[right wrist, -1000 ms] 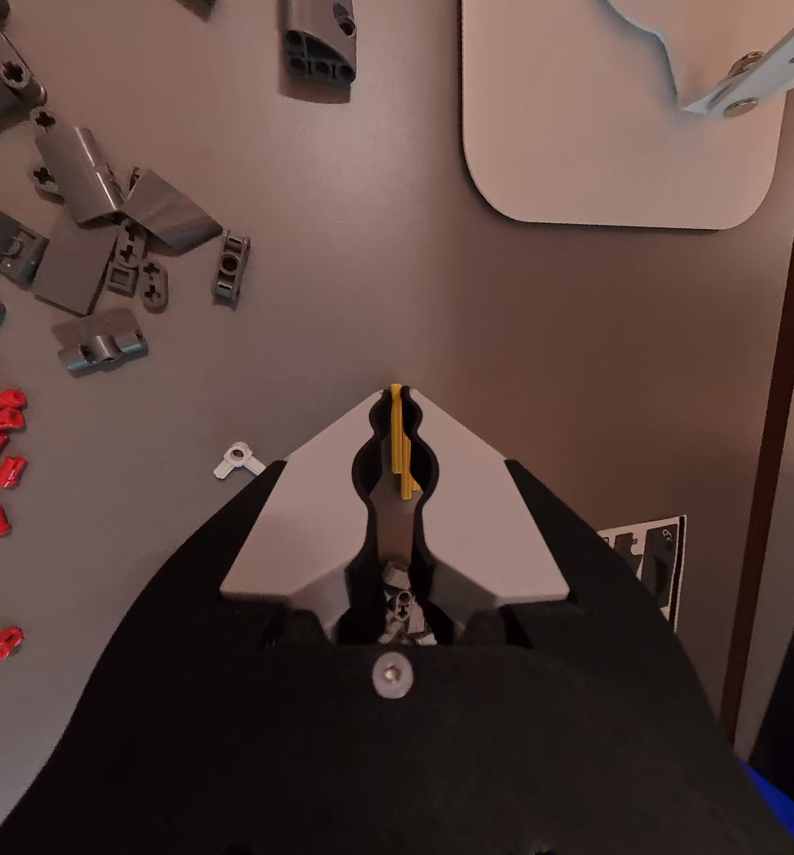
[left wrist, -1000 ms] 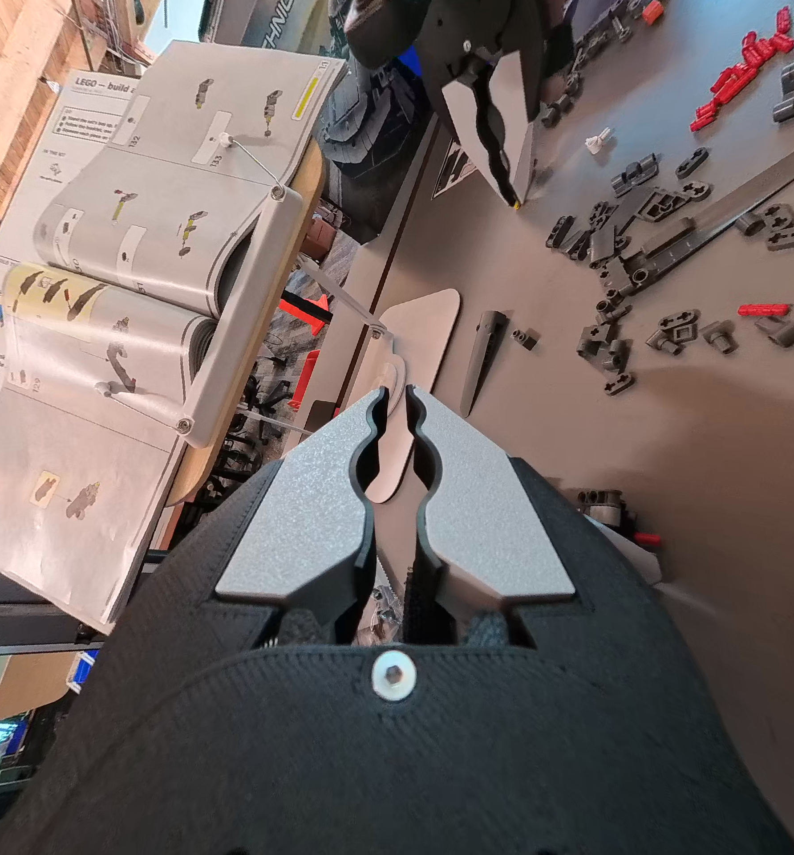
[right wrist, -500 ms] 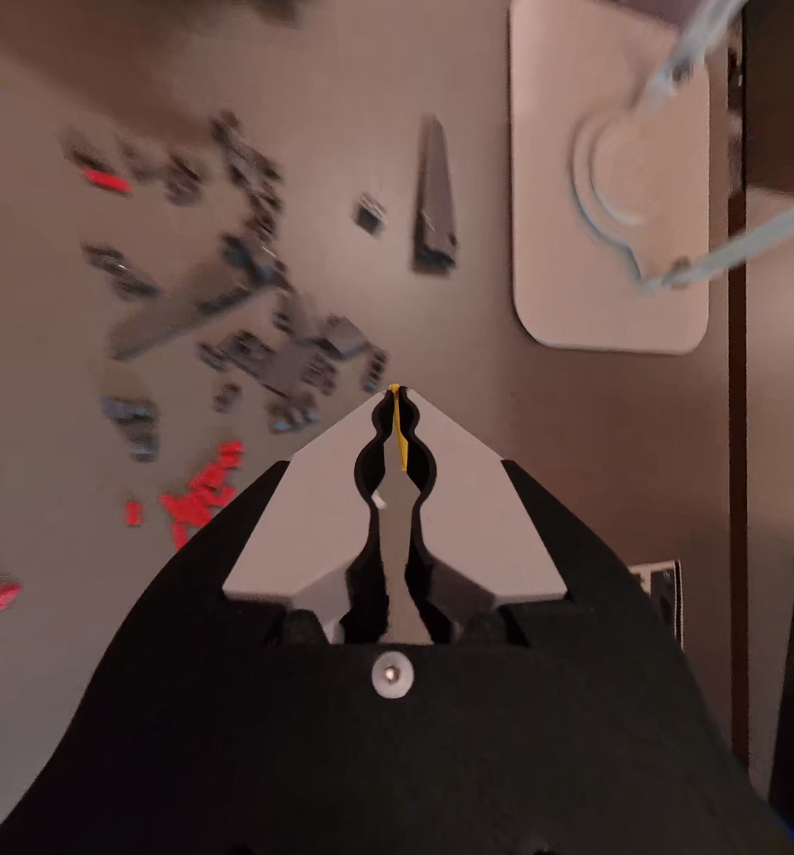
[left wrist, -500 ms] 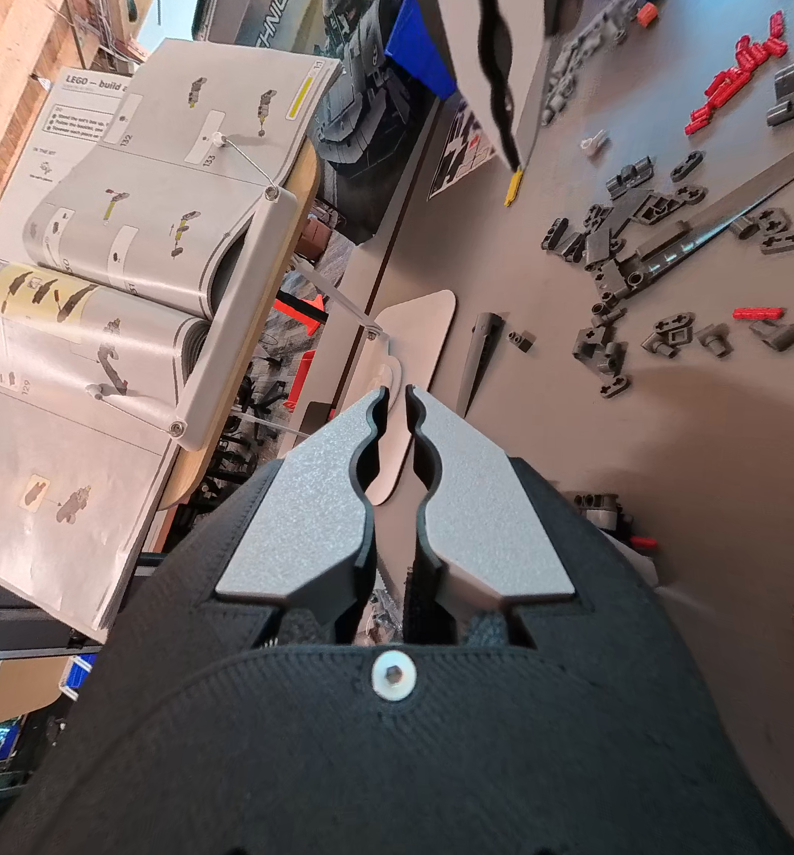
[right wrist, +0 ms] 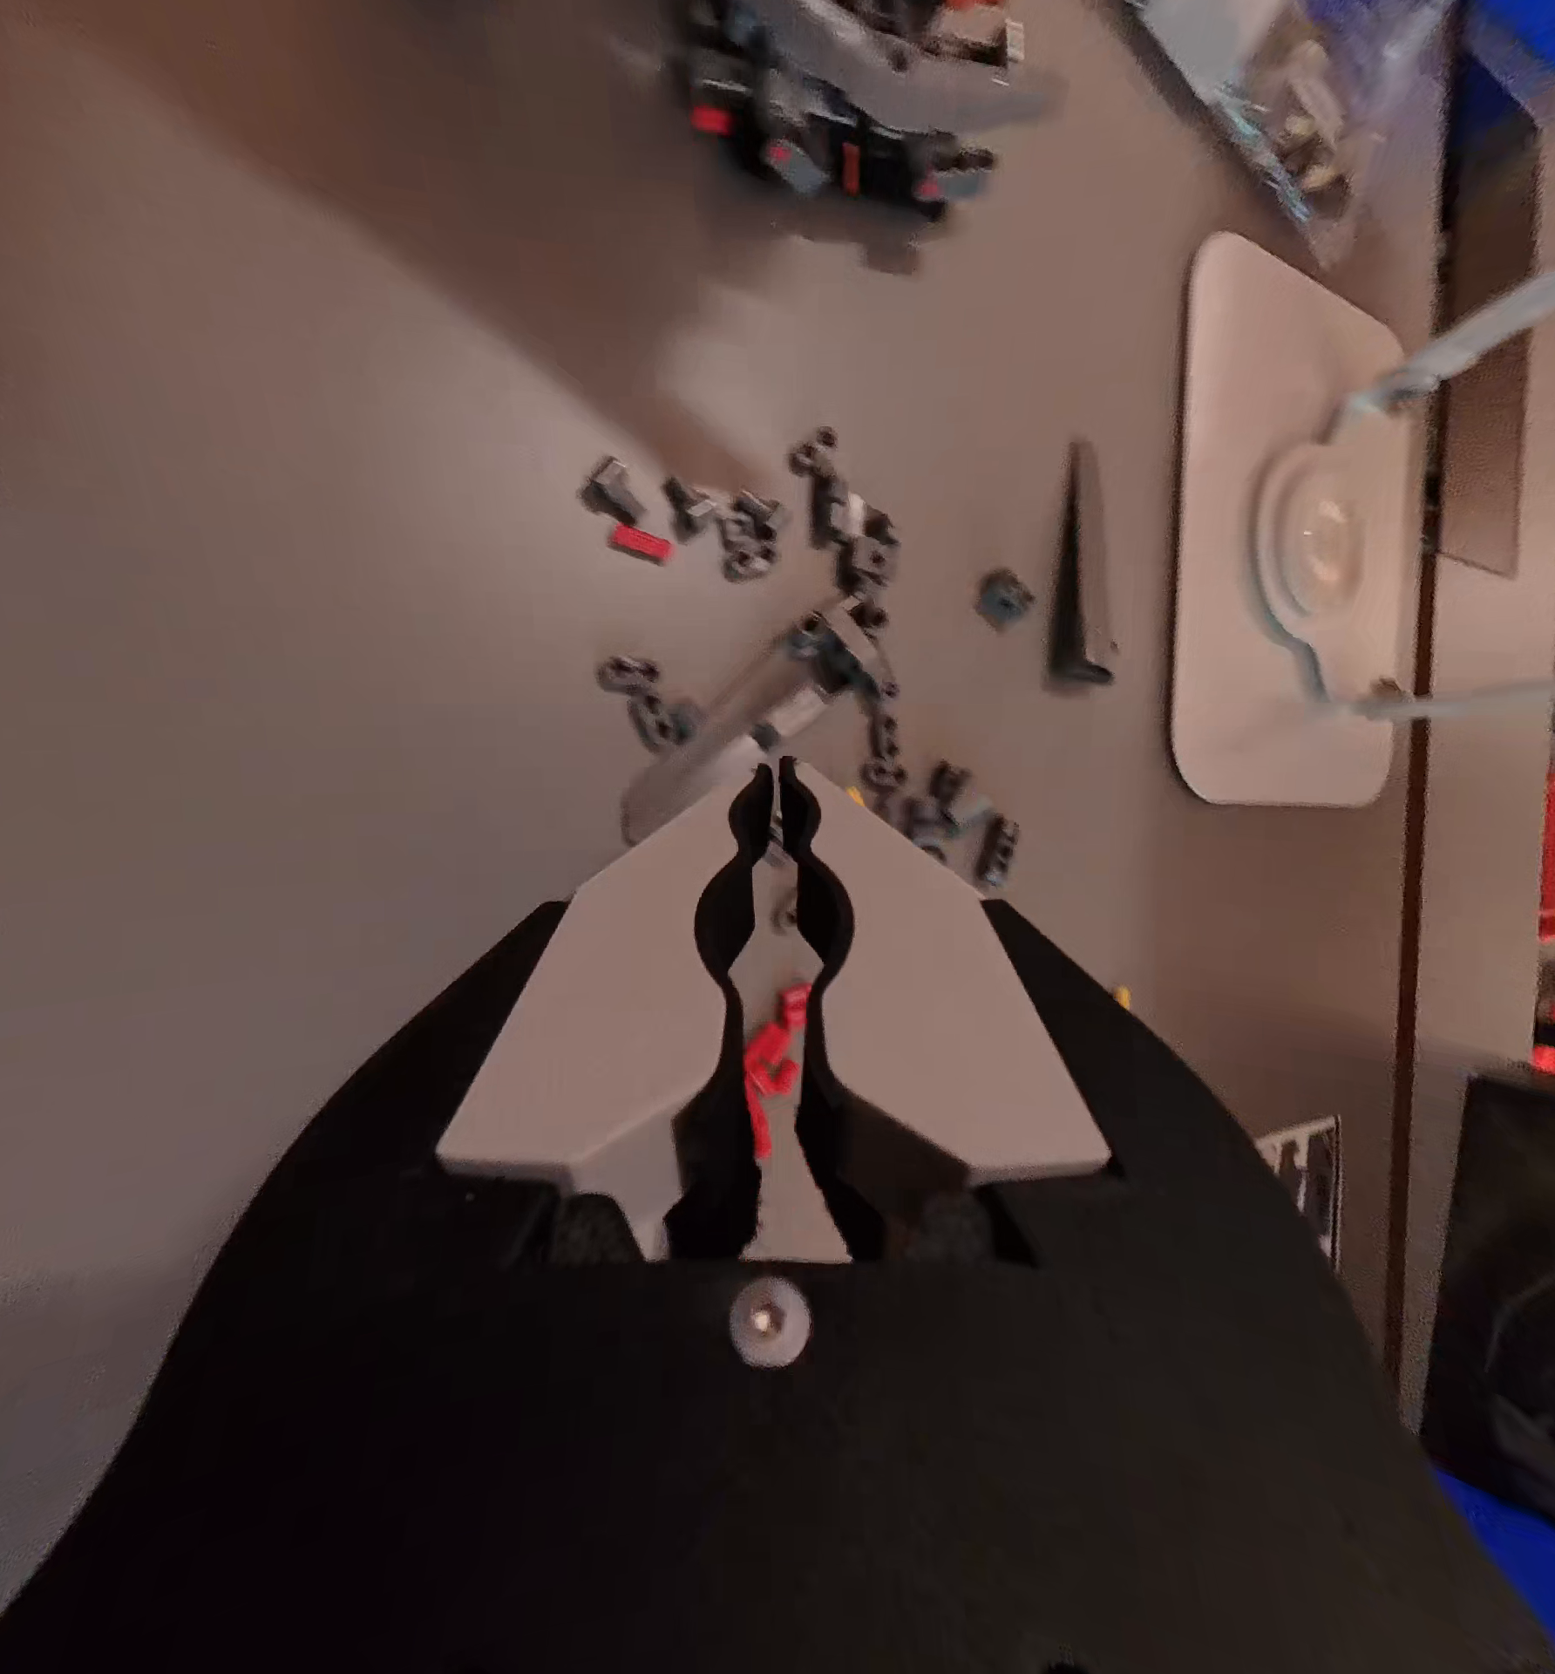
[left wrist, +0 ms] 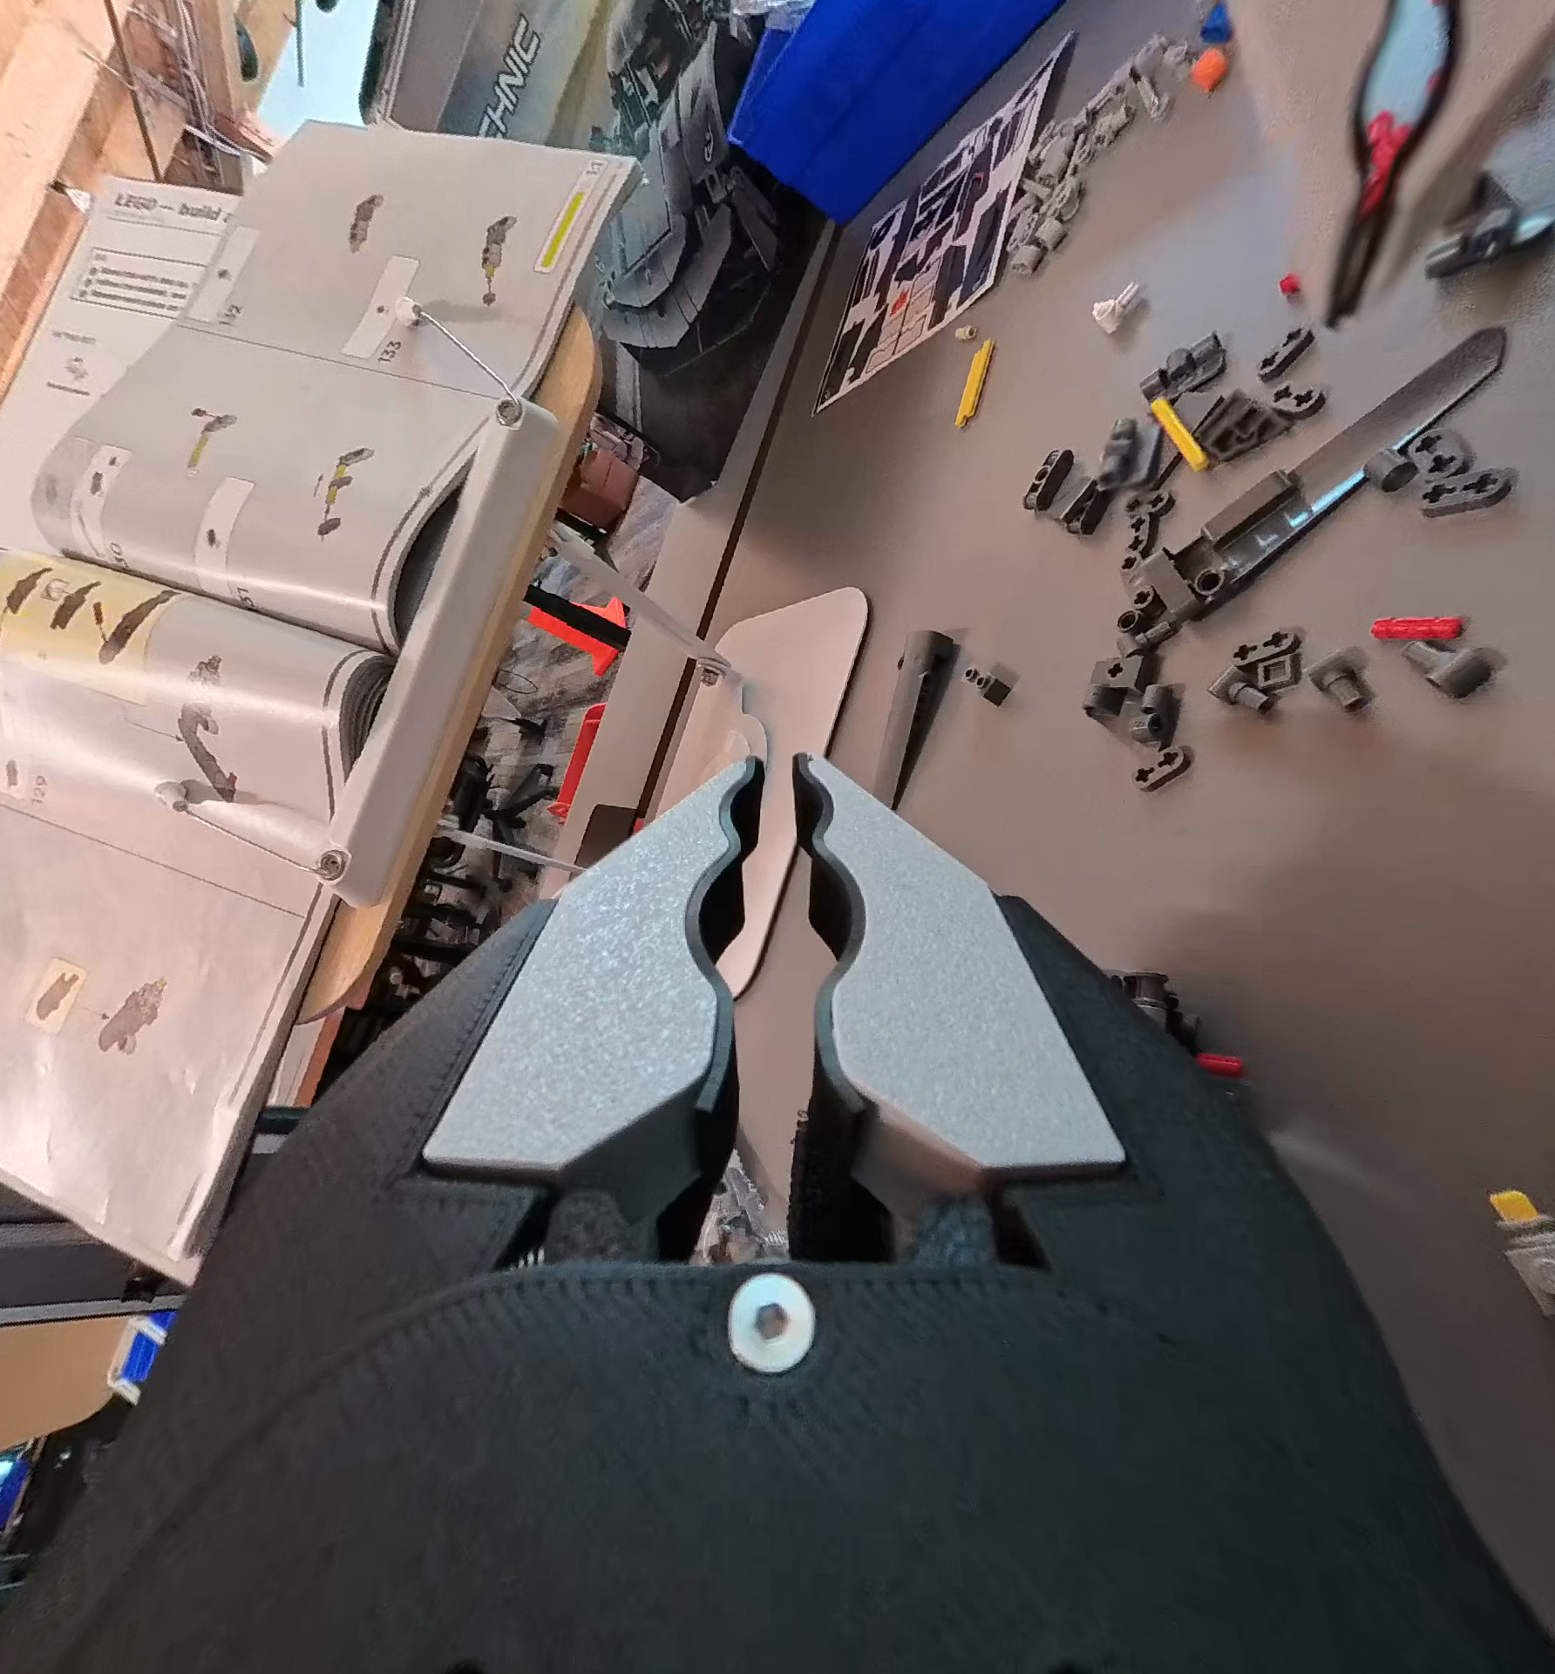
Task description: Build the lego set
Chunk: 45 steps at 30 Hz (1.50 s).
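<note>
Left gripper point(left wrist: 778, 770): your two fingers stand a narrow gap apart, with nothing between the pads. It is tilted above the near edge of the grey table point(left wrist: 1299, 906), and its tips sit over the beige base plate point(left wrist: 810, 652) of the book stand without touching it. Just right of that plate lies a dark tapered piece point(left wrist: 919, 688), with a small dark block point(left wrist: 991, 684) beside it. The open instruction book point(left wrist: 258, 453) is propped on the stand to the left, well clear of the fingers. Farther out lie a loose yellow rod point(left wrist: 973, 382) near the sticker sheet point(left wrist: 928, 281), a long grey blade piece point(left wrist: 1390, 426) among dark connectors, and a red pin point(left wrist: 1417, 627). Right gripper point(right wrist: 776, 770): your fingers are drawn together, with only a thin slit at the tips and a bare grasp. This view is blurred, so fine contact cannot be read. The tips hang above the table, over the end of the long grey blade piece point(right wrist: 738, 716), with dark connectors scattered around and just to the right. Red pins point(right wrist: 774, 1060) show on the table through the lower opening between the fingers; they are not gripped. The dark tapered piece point(right wrist: 1077, 580) and the beige plate point(right wrist: 1281, 543) lie off to the right, well apart. In the left view the right gripper point(left wrist: 1343, 290) appears as a blur at the top right, above the parts.
</note>
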### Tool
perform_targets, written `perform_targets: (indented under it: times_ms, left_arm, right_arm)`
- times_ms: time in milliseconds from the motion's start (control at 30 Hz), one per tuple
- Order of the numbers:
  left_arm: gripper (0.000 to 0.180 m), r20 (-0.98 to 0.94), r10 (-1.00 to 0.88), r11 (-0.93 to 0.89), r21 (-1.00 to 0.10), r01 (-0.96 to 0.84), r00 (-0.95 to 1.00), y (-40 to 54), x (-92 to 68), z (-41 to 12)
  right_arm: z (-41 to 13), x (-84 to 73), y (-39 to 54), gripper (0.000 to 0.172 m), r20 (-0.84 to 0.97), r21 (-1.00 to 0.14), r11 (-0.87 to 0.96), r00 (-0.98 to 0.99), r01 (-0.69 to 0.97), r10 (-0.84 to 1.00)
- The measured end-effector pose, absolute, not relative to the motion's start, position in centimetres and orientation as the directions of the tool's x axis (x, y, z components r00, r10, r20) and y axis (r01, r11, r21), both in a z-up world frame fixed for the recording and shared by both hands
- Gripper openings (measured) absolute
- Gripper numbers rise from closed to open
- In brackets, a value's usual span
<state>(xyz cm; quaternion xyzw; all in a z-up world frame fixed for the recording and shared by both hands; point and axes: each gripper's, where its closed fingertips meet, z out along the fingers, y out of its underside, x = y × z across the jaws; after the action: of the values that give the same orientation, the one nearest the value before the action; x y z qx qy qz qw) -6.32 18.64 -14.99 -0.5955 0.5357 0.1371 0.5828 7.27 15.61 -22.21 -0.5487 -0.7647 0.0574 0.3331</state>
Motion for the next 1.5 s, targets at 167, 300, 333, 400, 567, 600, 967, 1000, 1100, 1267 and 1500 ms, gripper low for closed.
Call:
perform_targets:
  times_ms: [167,300,333,400,567,600,967,1000,1100,1267,1500]
  left_arm:
    - [0.005,-0.794,-0.469,0.275,-0.547,-0.791,0.386,18.1,-6.0,-14.3]
    - [0.005,-0.799,-0.461,0.279,-0.543,-0.792,0.386,17.9,-6.1,-14.2]
    - [0.005,-0.799,-0.46,0.279,-0.544,-0.791,0.387,17.9,-6.1,-14.1]
    - [0.005,-0.796,-0.464,0.279,-0.547,-0.789,0.389,17.9,-6.2,-14.1]
    - [0.005,-0.795,-0.476,0.28,-0.543,-0.792,0.376,17.8,-6.1,-14.5]
    - [0.005,-0.794,-0.478,0.28,-0.542,-0.792,0.375,17.8,-6.0,-14.5]
    - [0.005,-0.787,-0.497,0.275,-0.542,-0.794,0.365,18.0,-5.5,-15.3]
    - [0.005,-0.787,-0.499,0.276,-0.542,-0.794,0.364,18.0,-5.5,-15.4]
    - [0.005,-0.784,-0.503,0.276,-0.545,-0.792,0.364,18.1,-5.3,-15.5]
    - [0.0,-0.785,-0.504,0.292,-0.547,-0.785,0.36,17.9,-5.0,-15.4]
    - [0.0,-0.796,-0.49,0.307,-0.539,-0.785,0.355,17.6,-4.7,-15.1]
  right_arm:
    - [-22.5,8.8,19.7,0.009,0.426,-0.422,0.332,-0.139,0.844,0.894]
    - [-24.0,9.4,21.3,0.006,0.35,-0.368,0.304,-0.172,0.879,0.921]
    - [-24.2,9.4,21.3,0.006,0.324,-0.377,0.289,-0.167,0.88,0.931]
    - [-24.7,9.6,21.4,0.007,0.293,-0.374,0.261,-0.154,0.89,0.944]
    - [-26.3,9.9,21.7,0.009,0.264,-0.359,0.226,-0.133,0.906,0.955]
    - [-26.4,9.8,21.7,0.007,0.26,-0.364,0.22,-0.128,0.905,0.957]
    - [-25.5,10.1,21.9,0.001,0.279,-0.427,0.224,-0.108,0.876,0.954]
    - [-25.1,10.1,21.9,0.001,0.289,-0.437,0.227,-0.103,0.87,0.952]
    - [-23.8,10.1,21.2,0.001,0.301,-0.474,0.236,-0.096,0.848,0.949]
    - [-21.6,8.8,17.2,0.001,0.333,-0.491,0.33,-0.177,0.806,0.926]
    - [-22.4,5.3,10.5,0.001,0.324,-0.438,0.496,-0.384,0.75,0.865]
